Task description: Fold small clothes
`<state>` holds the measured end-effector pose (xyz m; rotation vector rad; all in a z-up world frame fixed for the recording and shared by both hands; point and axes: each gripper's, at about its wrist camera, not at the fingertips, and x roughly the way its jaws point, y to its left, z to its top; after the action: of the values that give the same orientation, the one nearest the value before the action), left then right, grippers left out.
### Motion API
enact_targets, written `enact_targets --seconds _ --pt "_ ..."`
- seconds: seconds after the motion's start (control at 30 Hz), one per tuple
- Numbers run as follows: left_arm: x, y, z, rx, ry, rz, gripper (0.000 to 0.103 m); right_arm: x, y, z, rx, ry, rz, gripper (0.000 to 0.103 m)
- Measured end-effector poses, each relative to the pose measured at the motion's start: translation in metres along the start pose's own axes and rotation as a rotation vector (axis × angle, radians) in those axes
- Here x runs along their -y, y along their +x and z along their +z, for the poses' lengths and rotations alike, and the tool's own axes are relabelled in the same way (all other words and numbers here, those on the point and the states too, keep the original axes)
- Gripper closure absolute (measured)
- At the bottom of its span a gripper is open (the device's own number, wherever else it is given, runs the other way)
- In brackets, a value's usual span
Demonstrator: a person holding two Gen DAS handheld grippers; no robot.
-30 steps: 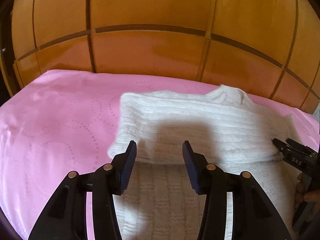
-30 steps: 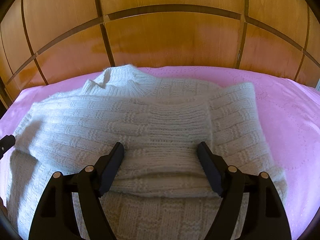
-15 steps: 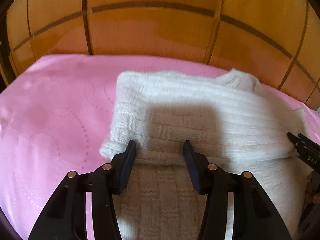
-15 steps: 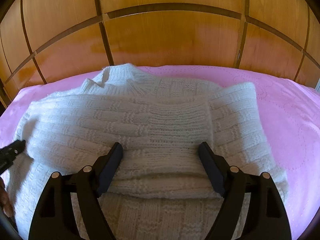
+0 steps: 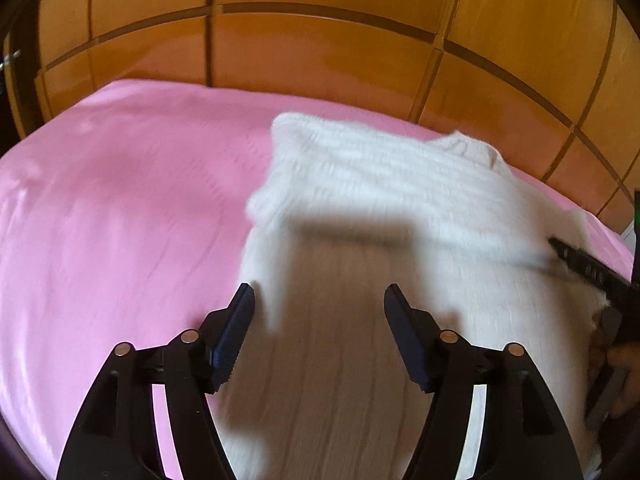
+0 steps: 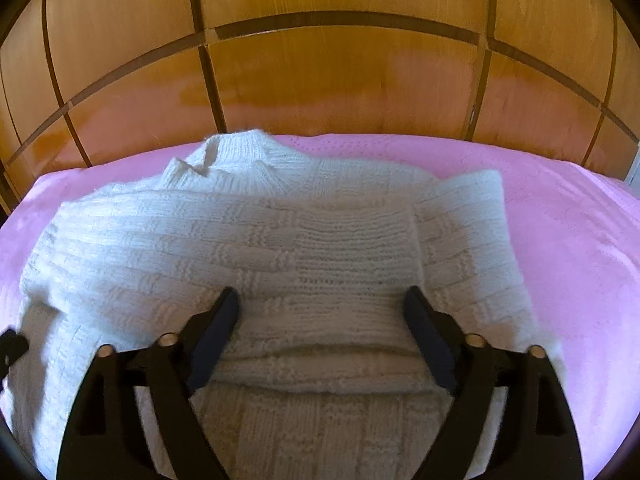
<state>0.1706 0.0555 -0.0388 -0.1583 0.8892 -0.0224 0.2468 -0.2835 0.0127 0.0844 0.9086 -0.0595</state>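
Both jaws opening, unladen; sweater (image 6: 280,248) collar sharp right view (left blurred).

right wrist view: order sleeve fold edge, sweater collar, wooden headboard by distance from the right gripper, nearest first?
From the right gripper:
1. Sleeve fold edge, between the opening jaws, ungripped.
2. Collar, farther back, left of centre.
3. Headboard, behind the pink sheet, farthest.

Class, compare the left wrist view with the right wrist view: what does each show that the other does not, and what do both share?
Left wrist only: the left tongs, opening with nothing between them, a wide stretch of bare pink sheet, and a hand at the right edge.
Right wrist only: the right tongs, also opening and empty, and the sleeves folded across the chest.
Both: the white knitted sweater and the wooden headboard.
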Motion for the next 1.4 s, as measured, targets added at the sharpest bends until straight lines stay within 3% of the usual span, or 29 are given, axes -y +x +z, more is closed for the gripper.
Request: enact_targets --seconds 0.03,0.13,0.4,0.63,0.7,0.9,1.0,1.03,1.07,1.13,1.23,1.4 --pt "-0.004 -0.007 -0.008 -0.003 0.004 -0.003 0.037 0.001 -0.004 -0.001 0.0 0.005 -0.001 0.004" --pt "-0.014 -0.022 -0.028 -0.019 0.005 -0.008 0.037 0.009 -0.02 -0.011 -0.014 0.013 0.016 0.004" --pt "-0.034 -0.052 -0.076 -0.046 0.023 -0.066 0.037 0.058 -0.068 -0.072 -0.066 0.044 -0.037 0.004" --pt "-0.039 -0.073 -0.095 -0.08 0.037 -0.101 0.037 0.087 -0.117 -0.137 -0.127 0.122 0.066 0.005" --pt "-0.043 -0.079 -0.1 -0.093 0.04 -0.113 0.037 0.086 -0.129 -0.15 -0.153 0.126 0.098 0.009" --pt "-0.055 -0.097 -0.122 -0.158 0.032 -0.159 0.048 0.079 -0.158 -0.182 -0.243 0.13 0.169 0.045" --pt "-0.06 -0.1 -0.132 -0.199 0.011 -0.204 0.068 0.076 -0.161 -0.186 -0.284 0.114 0.197 0.071" --pt "-0.061 -0.101 -0.133 -0.207 0.012 -0.211 0.084 0.074 -0.162 -0.186 -0.296 0.106 0.213 0.087" --pt "-0.061 -0.101 -0.134 -0.216 0.014 -0.227 0.097 0.074 -0.16 -0.184 -0.301 0.103 0.227 0.09" --pt "-0.061 -0.104 -0.131 -0.211 0.012 -0.241 0.097 0.07 -0.162 -0.179 -0.293 0.088 0.229 0.092" --pt "-0.063 -0.114 -0.117 -0.183 -0.028 -0.331 0.098 0.067 -0.172 -0.166 -0.243 0.101 0.271 0.092" --pt "-0.069 -0.116 -0.074 -0.112 -0.144 -0.44 0.098 0.074 -0.174 -0.126 -0.125 0.174 0.337 0.092"
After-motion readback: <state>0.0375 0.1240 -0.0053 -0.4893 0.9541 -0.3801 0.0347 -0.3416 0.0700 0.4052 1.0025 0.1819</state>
